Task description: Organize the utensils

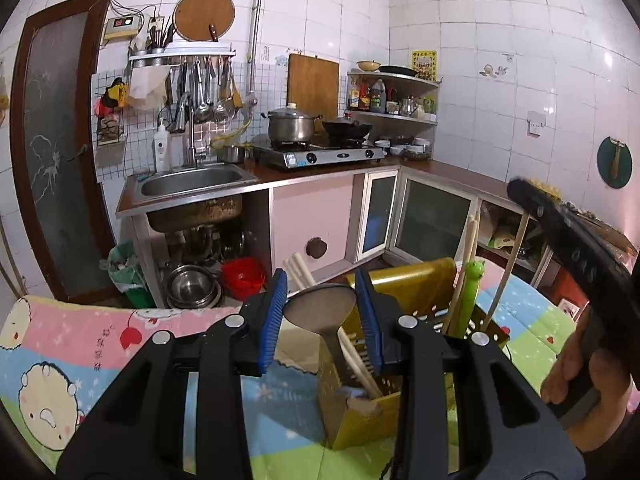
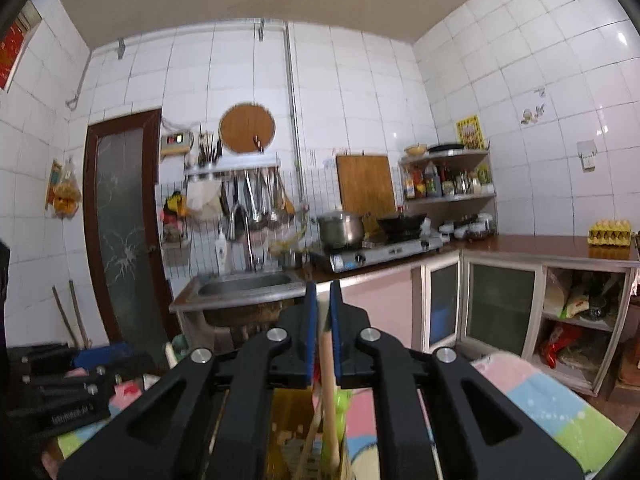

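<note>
on the patterned cloth stands a yellow utensil holder, with chopsticks and a green frog-topped stick upright inside. the left gripper has its pads either side of a steel spatula; contact is unclear. the right gripper is clamped on a pale wooden stick above the holder. sink and stove lie beyond.

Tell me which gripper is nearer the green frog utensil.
Right. The right gripper hangs just above the green frog utensil, shut on a pale stick; the left gripper is beside it, around the holder's wall.
</note>
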Motion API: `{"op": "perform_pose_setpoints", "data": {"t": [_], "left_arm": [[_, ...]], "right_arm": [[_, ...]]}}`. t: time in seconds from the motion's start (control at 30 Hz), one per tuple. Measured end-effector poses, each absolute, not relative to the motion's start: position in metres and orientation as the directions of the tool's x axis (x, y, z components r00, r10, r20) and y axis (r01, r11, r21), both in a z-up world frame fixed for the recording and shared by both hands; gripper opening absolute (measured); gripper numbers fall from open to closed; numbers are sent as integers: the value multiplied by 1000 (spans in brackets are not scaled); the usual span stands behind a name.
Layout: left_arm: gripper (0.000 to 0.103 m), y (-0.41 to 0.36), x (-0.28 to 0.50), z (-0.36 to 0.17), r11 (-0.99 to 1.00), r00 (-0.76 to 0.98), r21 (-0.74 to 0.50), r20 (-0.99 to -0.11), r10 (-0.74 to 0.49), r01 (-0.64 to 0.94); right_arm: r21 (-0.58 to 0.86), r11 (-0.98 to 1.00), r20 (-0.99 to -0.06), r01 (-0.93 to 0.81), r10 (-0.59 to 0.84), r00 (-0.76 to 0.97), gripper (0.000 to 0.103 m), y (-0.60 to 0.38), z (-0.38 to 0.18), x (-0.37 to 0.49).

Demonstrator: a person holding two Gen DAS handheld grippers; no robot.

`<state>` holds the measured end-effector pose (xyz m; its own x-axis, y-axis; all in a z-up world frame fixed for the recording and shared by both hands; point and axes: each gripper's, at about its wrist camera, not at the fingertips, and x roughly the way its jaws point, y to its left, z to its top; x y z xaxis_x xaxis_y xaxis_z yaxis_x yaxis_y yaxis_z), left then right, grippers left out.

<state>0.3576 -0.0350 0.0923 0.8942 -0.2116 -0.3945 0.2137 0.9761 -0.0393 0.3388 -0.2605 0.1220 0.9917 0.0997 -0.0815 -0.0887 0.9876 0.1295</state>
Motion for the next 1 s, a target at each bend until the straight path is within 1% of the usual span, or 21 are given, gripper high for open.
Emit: {"op": "perform_pose_setpoints", "data": {"t": [0.07, 0.1, 0.13, 0.17, 0.2, 0.23, 0.27, 0.3, 0.33, 0.37, 0.43, 0.53, 0.6, 0.7, 0.77, 0.87, 0.93, 1.0], "left_arm": [[34, -32, 350, 94, 979, 900, -36, -390, -197, 199], [36, -28, 344, 97, 980, 900, -41, -388, -196, 195], [43, -25, 339, 99, 980, 901, -46, -387, -196, 194], [49, -22, 333, 101, 981, 903, -49, -383, -193, 189], [64, -17, 323, 104, 984, 911, -47, -371, -178, 173], [75, -14, 316, 106, 986, 919, -43, -359, -163, 159], [80, -9, 306, 108, 989, 927, -37, -347, -145, 141], [85, -7, 301, 110, 991, 930, -33, -343, -136, 133], [89, -4, 291, 111, 992, 933, -28, -337, -124, 122], [91, 0, 280, 112, 993, 937, -24, -330, -115, 113], [98, 5, 263, 112, 995, 943, -21, -319, -95, 93], [98, 10, 229, 106, 997, 954, -6, -292, -70, 71], [98, 11, 213, 100, 998, 957, 4, -286, -52, 55], [98, 8, 182, 86, 998, 956, 15, -289, -51, 57], [98, 6, 167, 77, 999, 957, 23, -287, -39, 47], [98, 4, 142, 61, 998, 959, 26, -278, -52, 62], [98, 5, 129, 51, 996, 963, 37, -262, -65, 77], [98, 6, 120, 41, 997, 968, 51, -247, -43, 57]], "right_arm": [[121, 989, -111, -80, 94, 989, 10, -261, 120, 333], [128, 989, -126, -80, 96, 987, 26, -264, 120, 327], [138, 987, -129, -77, 95, 987, 46, -267, 118, 321], [147, 987, -128, -69, 88, 988, 54, -270, 118, 313], [148, 987, -132, -64, 84, 988, 56, -271, 118, 307], [148, 987, -145, -60, 82, 986, 57, -273, 117, 299], [147, 987, -155, -56, 79, 985, 58, -274, 116, 293], [149, 988, -171, -50, 76, 982, 63, -275, 115, 283], [147, 988, -179, -47, 73, 981, 68, -276, 113, 275], [142, 989, -184, -43, 69, 980, 70, -276, 111, 268], [117, 993, -198, -25, 48, 979, 78, -272, 105, 247], [79, 997, -209, -17, 33, 977, 88, -264, 91, 212], [73, 997, -220, -15, 31, 975, 90, -259, 83, 194], [109, 994, -247, -26, 53, 968, 95, -254, 69, 168], [127, 992, -260, -22, 54, 964, 97, -251, 61, 156], [113, 994, -279, -9, 40, 959, 98, -242, 49, 135], [103, 995, -270, -11, 38, 962, 98, -240, 43, 124], [88, 996, -260, -3, 26, 965, 99, -238, 39, 117]]}}
